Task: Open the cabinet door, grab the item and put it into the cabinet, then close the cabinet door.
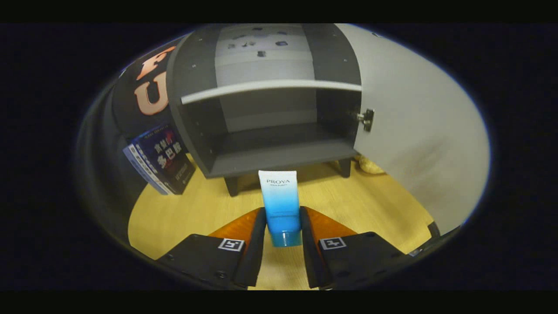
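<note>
gripper (pixel 282 226) pinching the upright tube (pixel 280 205) between both fingers | levelling at the cabinet (pixel 270 144) | door (pixel 418 131) standing open

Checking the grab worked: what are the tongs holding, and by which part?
The tongs are shut on the tube, both fingers pressing its lower blue end, just above the cap.

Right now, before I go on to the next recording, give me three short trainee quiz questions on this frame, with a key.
1. True or false: the cabinet door is open.
2. What stands between the gripper fingers? A) a book B) a blue-and-white tube C) nothing
3. What leans beside the cabinet, on the side away from the door?

Key:
1. True.
2. B, the tube, cap down, with both fingers against its sides.
3. A dark blue box.
</note>
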`<state>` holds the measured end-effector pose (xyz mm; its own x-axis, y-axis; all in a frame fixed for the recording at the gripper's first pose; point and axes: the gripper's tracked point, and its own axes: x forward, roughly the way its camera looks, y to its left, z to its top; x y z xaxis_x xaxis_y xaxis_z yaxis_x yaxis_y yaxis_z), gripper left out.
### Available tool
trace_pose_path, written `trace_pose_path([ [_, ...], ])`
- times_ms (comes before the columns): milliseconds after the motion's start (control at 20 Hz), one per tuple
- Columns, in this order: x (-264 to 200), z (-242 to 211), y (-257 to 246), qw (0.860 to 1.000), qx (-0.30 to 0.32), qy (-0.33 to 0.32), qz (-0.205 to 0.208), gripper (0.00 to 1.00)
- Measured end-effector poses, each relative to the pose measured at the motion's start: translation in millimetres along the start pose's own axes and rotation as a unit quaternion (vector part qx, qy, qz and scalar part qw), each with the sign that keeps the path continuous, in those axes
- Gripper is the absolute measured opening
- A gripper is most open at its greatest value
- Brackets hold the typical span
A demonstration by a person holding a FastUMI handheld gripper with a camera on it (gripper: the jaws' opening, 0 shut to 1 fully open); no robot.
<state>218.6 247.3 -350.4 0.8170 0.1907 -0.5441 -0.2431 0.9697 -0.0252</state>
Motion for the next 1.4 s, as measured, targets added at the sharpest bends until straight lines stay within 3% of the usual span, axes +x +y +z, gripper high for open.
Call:
trace_pose_path([
  [250, -15.9, 153.5, 28.9, 0.99, -0.017, -0.139, 0.024, 0.49],
  [500, 14.6, 242.0, 42.1, 0.973, -0.029, -0.225, 0.045, 0.48],
  [850, 86.3, 253.9, 46.1, 0.969, 0.001, -0.243, 0.047, 0.49],
  [1150, 98.5, 227.0, 46.1, 0.966, -0.05, -0.25, 0.038, 0.49],
  [1400, 109.4, 207.1, 39.4, 0.972, -0.034, -0.23, 0.034, 0.52],
])
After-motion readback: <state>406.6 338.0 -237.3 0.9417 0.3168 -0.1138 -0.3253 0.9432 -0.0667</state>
